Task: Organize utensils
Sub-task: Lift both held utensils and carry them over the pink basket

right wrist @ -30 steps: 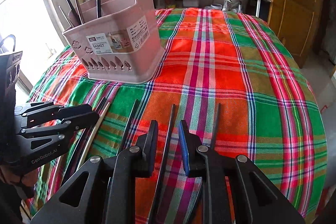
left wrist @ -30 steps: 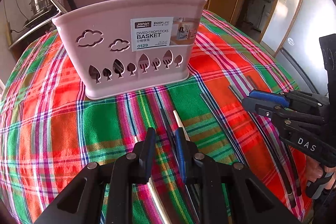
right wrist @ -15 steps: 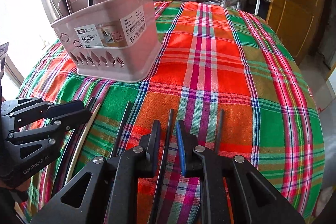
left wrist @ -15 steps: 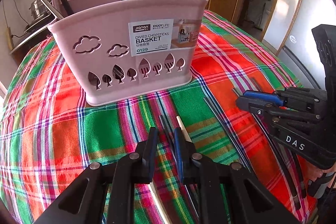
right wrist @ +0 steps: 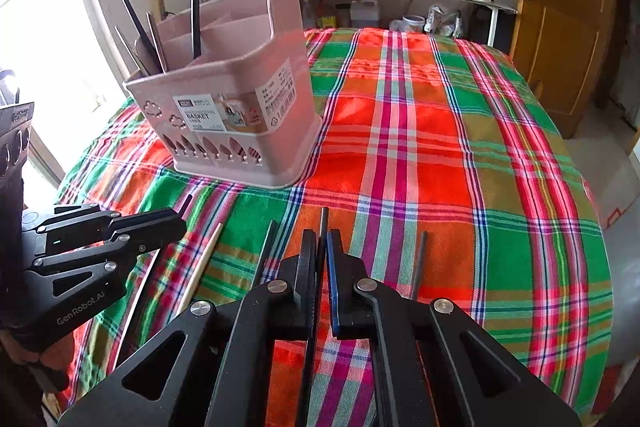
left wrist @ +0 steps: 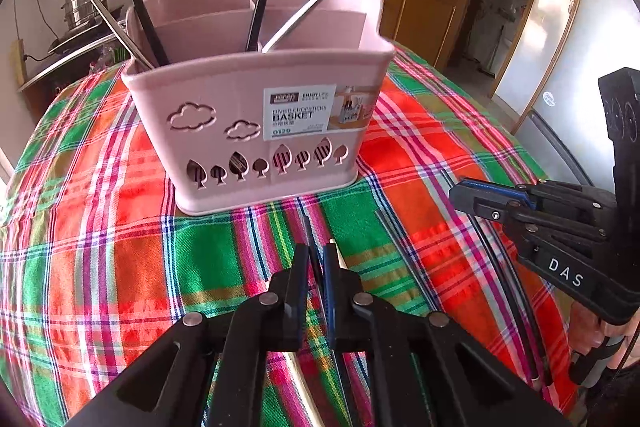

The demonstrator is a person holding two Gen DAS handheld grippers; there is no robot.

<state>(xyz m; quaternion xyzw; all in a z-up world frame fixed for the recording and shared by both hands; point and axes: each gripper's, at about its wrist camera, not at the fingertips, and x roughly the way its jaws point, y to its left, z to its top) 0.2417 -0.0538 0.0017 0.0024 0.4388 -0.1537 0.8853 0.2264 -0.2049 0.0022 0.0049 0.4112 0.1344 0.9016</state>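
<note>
At the near edge of the plaid tablecloth (right wrist: 420,155) both grippers work low over the loose chopsticks. The right gripper (right wrist: 322,247) has its jaws pressed nearly together on a black chopstick (right wrist: 323,223), whose long axis runs straight from 6 o'clock toward 12 o'clock, in line with the fingers; its tip stands out a little past them. The left gripper (left wrist: 316,259) is likewise narrowed around a dark chopstick (left wrist: 307,227), also pointing to 12 o'clock, with a pale wooden chopstick (left wrist: 335,247) lying just beside its right finger. I cannot tell for sure whether that dark stick is already clamped or only lies between the fingers.

More loose sticks lie on the cloth: in the right view one at 11 o'clock (right wrist: 269,247) and one at 1 o'clock (right wrist: 419,259), both parallel to the held one.

Farther away stands the pink basket (left wrist: 256,115), with several chopsticks and metal utensils already upright in its compartments. From the left gripper it is straight ahead at 12 o'clock and near; from the right gripper it is at 11 o'clock and further off. So I judge the left arm has the shorter way, and each stick must be tilted upright before it can drop in.
</note>
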